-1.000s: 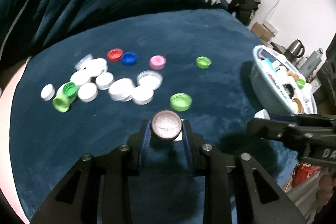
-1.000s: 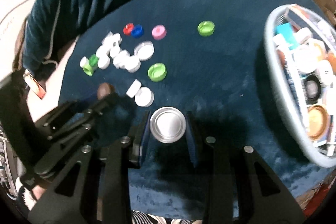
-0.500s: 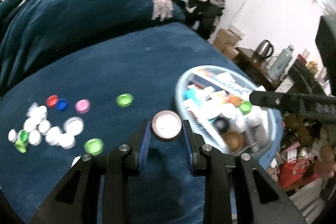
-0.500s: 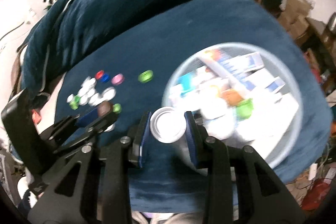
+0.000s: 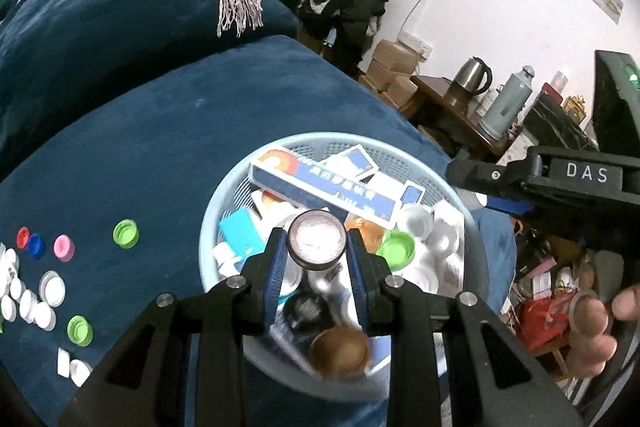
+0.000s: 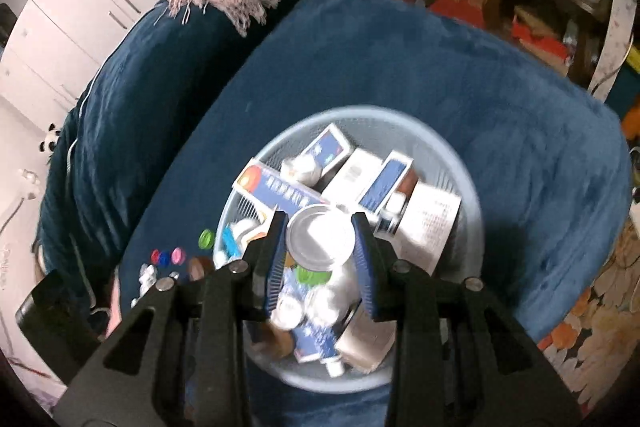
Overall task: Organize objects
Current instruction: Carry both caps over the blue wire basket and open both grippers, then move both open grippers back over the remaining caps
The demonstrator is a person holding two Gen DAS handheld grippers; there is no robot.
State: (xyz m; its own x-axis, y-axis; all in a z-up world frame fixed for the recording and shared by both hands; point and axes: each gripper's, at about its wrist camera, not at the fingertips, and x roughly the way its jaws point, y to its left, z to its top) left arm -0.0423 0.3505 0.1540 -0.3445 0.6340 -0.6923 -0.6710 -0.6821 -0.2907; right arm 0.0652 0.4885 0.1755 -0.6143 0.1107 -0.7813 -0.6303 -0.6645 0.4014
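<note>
Overhead, each hand-held gripper, left (image 5: 317,259) and right (image 6: 320,251), pinching a round lid above the basket (image 5: 320,141).

A second ago both grippers hung low over the loose bottle caps on the dark blue plush cover; now both are above the pale blue round mesh basket (image 5: 472,227) of boxes and lids. The left gripper (image 5: 317,247), carrying its dark-rimmed round lid (image 5: 317,241), has swung rightward, so the scattered white and coloured plastic caps (image 5: 48,287) have slid to the frame's left edge. The right gripper (image 6: 321,247) with its shiny silver round lid (image 6: 321,241) has lifted and moved over the basket's middle (the right view is blurred), and the basket now fills the centre of both views.
</note>
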